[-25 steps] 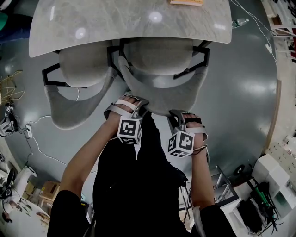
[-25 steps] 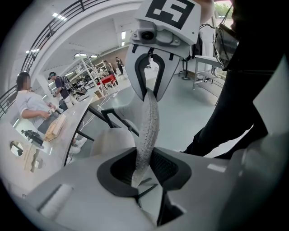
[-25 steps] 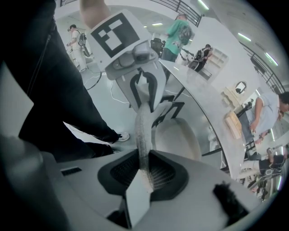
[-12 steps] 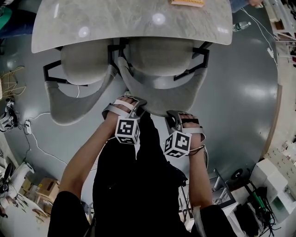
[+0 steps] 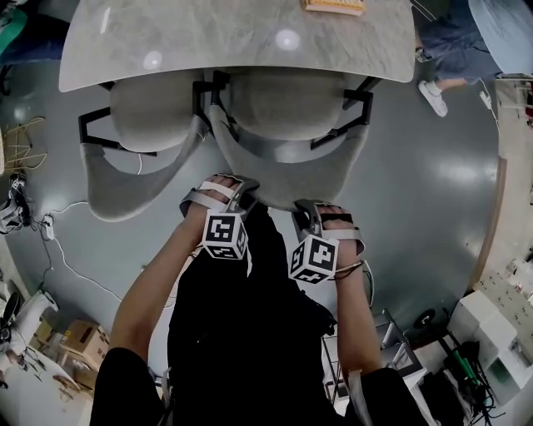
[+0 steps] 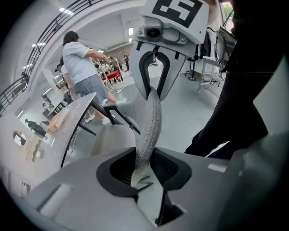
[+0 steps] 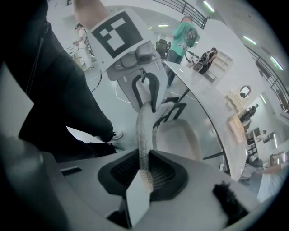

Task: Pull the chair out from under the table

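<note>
Grey glossy floor (image 5: 433, 166) all round. Pale marbled counter (image 5: 166, 42) spans the top of the head view. Two grey chairs sit side by side at its near edge. The target chair (image 5: 287, 104) is on the right, with its seat mostly under the counter. The second chair (image 5: 141, 116) is just beside it on the left, tucked in the same way. The target's curved backrest (image 5: 333, 175) sticks out toward me.

My left gripper (image 5: 240, 187) is on the backrest's top edge, left of centre. Its fingers (image 6: 118, 173) pinch the fabric rim between them, as its own view confirms. My right gripper (image 5: 304, 208) is on the same edge near the left one, fingers likewise clamped on the rim. Both point steeply down.

Person in blue (image 5: 450, 42) stands past the counter's far right corner. Small wooden piece (image 5: 333, 6) lies at the counter's far edge.
</note>
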`<action>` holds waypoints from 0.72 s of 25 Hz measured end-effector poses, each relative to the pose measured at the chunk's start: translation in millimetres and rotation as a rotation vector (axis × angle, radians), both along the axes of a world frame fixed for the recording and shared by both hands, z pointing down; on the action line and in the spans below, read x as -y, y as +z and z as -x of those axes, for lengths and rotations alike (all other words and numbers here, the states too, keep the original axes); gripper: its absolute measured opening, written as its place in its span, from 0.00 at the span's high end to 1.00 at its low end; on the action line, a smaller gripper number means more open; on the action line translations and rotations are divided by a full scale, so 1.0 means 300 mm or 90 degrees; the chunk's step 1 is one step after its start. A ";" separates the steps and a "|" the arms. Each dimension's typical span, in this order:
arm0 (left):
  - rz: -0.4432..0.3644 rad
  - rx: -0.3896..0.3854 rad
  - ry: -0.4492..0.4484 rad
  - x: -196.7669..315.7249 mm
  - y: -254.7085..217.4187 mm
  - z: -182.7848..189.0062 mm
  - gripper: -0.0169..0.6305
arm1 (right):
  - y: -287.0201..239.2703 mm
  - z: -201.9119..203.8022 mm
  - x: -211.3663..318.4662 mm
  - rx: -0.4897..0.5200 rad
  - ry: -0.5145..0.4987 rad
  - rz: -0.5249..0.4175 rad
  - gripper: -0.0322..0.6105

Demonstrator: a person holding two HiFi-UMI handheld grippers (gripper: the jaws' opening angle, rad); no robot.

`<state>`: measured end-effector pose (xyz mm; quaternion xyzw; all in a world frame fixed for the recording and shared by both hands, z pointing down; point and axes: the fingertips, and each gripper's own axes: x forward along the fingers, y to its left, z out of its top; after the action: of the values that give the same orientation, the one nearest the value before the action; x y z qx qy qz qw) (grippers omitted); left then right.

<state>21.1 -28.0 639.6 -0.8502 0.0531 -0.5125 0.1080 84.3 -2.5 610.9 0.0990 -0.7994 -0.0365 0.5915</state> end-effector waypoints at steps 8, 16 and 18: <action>-0.001 -0.004 0.012 -0.007 -0.001 -0.002 0.82 | 0.001 -0.001 -0.008 -0.010 0.005 0.006 0.83; 0.003 -0.010 0.026 -0.043 -0.001 -0.006 0.82 | 0.004 -0.005 -0.040 -0.019 0.009 0.011 0.83; 0.004 -0.010 0.027 -0.057 -0.002 -0.001 0.82 | 0.003 0.000 -0.054 -0.018 0.008 0.012 0.83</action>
<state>21.2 -10.7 639.2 -0.8557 0.0340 -0.5032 0.1158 84.3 13.8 611.8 0.0976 -0.7905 -0.0267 0.6041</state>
